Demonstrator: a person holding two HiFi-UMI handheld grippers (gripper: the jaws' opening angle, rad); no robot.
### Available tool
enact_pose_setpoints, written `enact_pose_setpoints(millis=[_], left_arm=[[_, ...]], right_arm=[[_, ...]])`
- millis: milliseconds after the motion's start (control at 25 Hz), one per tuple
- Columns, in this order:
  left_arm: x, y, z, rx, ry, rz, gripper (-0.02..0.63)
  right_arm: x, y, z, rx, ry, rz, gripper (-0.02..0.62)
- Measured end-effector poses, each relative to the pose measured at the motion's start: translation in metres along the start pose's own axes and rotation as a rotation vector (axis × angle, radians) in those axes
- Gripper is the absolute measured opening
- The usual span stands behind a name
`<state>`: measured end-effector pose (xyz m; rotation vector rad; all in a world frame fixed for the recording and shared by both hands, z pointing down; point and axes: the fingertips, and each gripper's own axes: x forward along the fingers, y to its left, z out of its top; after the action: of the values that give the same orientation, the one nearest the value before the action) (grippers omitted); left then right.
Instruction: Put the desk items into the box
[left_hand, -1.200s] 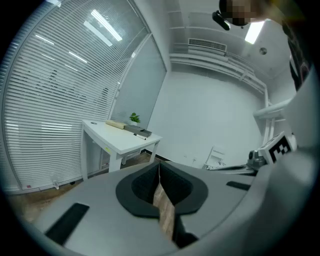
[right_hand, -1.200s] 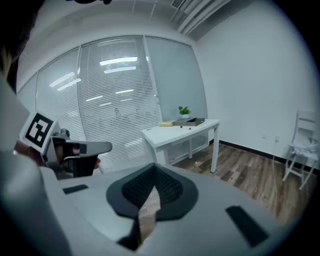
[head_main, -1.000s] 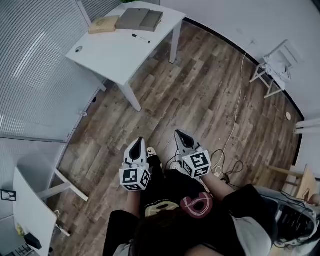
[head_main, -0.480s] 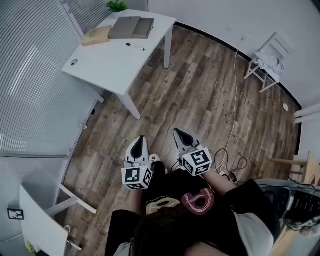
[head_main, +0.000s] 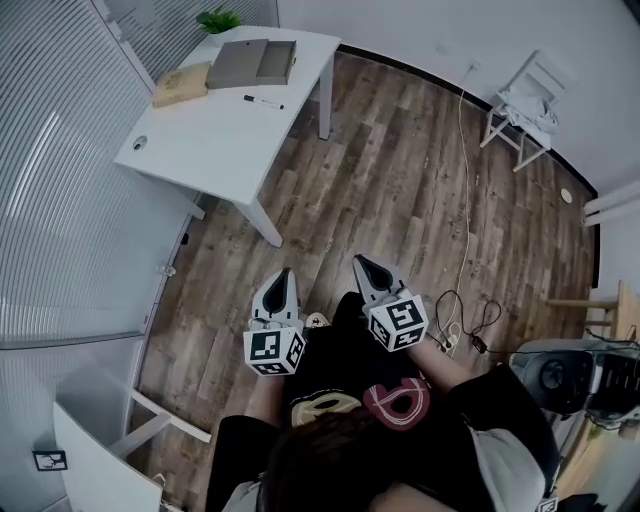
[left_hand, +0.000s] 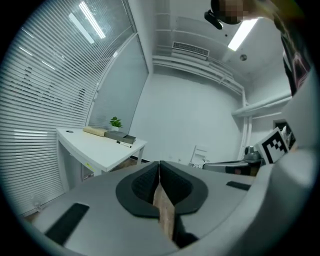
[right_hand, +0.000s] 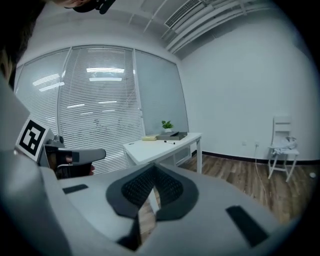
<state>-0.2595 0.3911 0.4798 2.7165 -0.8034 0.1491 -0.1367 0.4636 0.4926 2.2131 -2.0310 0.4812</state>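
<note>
Lying at the desk's (head_main: 205, 140) far end: box (head_main: 252, 63), tan pad (head_main: 181, 84), pen (head_main: 263, 102). Left gripper (head_main: 283, 275), right gripper (head_main: 362, 262): both clenched, empty.

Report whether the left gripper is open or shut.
Shut. In the left gripper view, the left gripper has its dark pads meeting at the tips, with nothing held between them.

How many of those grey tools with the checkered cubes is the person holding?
2: the left tool and the right tool, side by side over the wooden floor, both shut and empty.
</note>
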Motion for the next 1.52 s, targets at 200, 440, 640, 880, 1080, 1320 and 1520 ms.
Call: enact_pose_setpoints(millis=[200,440,640,880,1080,1320,1520], left_arm=[[0.008,0.005,-0.002,0.006,0.022,-0.019,0.018],[0.016,0.014,-0.002,0.003,0.029,-0.002,0.018],[0.033,0.026,0.003,0.0,0.031,0.031,0.018],[0.059,0.034,0.007,-0.007,0.028,0.079,0.018],[0.091,0.044,0.018,-0.016,0.022,0.107,0.018],[0.139,0.051,0.03,-0.021,0.019,0.139,0.018],[0.169,0.056,0.042,-0.027,0.016,0.183,0.018]], right_arm=[[0.007,-0.008,-0.005,0.034,0.008,-0.03,0.009],[0.02,-0.012,-0.007,0.033,0.024,-0.017,0.011],[0.045,-0.025,0.002,0.026,0.03,0.006,0.009],[0.076,-0.042,0.008,0.009,0.051,0.058,0.011],[0.12,-0.061,0.025,-0.008,0.058,0.097,0.011],[0.161,-0.087,0.043,-0.022,0.069,0.146,0.011],[0.188,-0.11,0.057,-0.026,0.078,0.184,0.011]])
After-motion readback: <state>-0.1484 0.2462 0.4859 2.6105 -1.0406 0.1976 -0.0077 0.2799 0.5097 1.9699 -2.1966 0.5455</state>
